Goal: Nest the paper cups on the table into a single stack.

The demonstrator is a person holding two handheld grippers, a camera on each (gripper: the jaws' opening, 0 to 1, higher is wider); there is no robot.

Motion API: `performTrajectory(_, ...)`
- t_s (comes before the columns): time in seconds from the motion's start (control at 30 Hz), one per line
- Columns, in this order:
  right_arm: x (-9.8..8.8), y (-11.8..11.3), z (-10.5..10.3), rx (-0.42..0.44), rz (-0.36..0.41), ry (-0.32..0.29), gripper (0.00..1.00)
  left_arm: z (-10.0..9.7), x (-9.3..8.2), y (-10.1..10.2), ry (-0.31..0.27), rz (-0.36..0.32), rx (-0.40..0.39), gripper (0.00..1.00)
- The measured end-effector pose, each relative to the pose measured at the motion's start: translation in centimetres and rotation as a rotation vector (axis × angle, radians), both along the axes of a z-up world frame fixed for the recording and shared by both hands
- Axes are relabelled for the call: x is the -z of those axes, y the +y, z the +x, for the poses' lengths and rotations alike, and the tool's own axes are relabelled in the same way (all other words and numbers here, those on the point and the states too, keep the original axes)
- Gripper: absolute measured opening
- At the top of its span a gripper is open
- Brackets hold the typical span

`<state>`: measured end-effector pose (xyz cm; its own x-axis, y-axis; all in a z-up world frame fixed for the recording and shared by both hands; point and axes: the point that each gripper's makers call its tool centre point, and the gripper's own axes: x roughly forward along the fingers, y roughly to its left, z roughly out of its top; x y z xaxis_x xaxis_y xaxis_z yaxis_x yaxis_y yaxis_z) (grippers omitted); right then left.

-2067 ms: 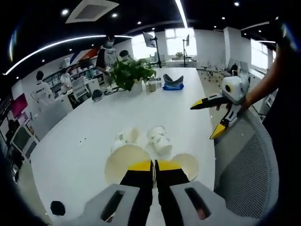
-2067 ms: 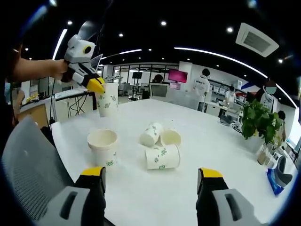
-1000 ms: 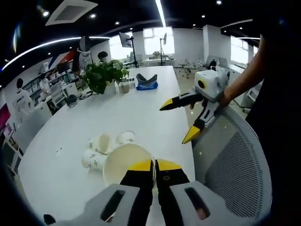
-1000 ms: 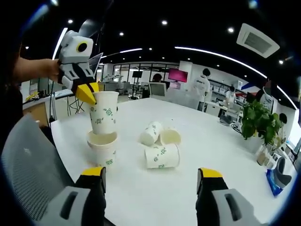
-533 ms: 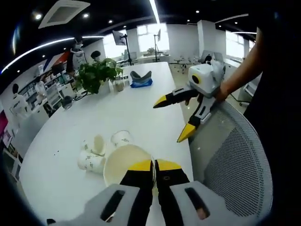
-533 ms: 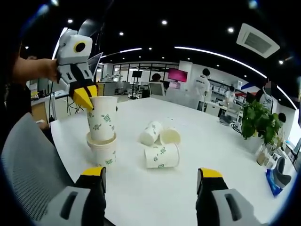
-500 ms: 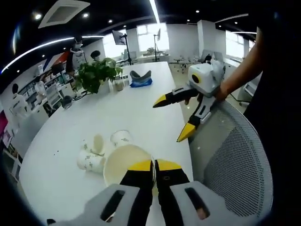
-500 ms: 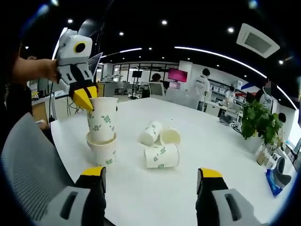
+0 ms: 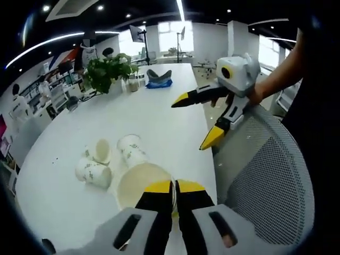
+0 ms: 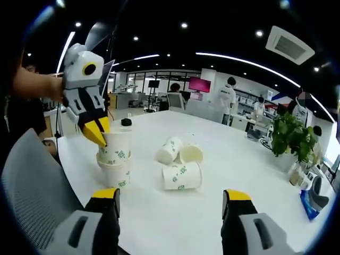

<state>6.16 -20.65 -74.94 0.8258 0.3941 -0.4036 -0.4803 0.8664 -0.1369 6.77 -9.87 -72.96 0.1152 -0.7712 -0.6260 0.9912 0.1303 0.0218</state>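
In the right gripper view the left gripper (image 10: 98,135) pinches the rim of the upper cup (image 10: 115,149), which sits nested in the lower cup (image 10: 117,172) on the table (image 10: 255,175); three loose cups (image 10: 179,159) lie just beside that stack. The left gripper view looks down into the upper cup's mouth, hiding the lower one, and shows the right gripper (image 9: 196,122) spread wide, holding nothing. Green cup prints are unreadable.
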Motion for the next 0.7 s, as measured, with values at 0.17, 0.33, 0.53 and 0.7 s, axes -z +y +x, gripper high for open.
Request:
performTrajectory(0.17, 0.2, -0.1, 0.0, 0.0, 0.003, 0.001, 0.8, 0.7, 1.8, 0.5, 0.023, 0.01, -0.011, 0.0)
performTrajectory(0.33, 0.2, -0.2, 0.0, 0.001, 0.004, 0.003, 0.79, 0.8, 2.9, 0.7, 0.067, 0.007, -0.026, 0.0)
performTrajectory(0.53, 0.1, -0.1, 0.0, 0.002, 0.004, 0.002, 0.79, 0.2, 3.7, 0.6, 0.127, -0.006, -0.021, 0.02)
performTrajectory(0.7, 0.0, 0.0, 0.0, 0.005, 0.007, 0.002, 0.79, -0.2, 4.5, 0.5, 0.143, 0.009, -0.007, 0.02)
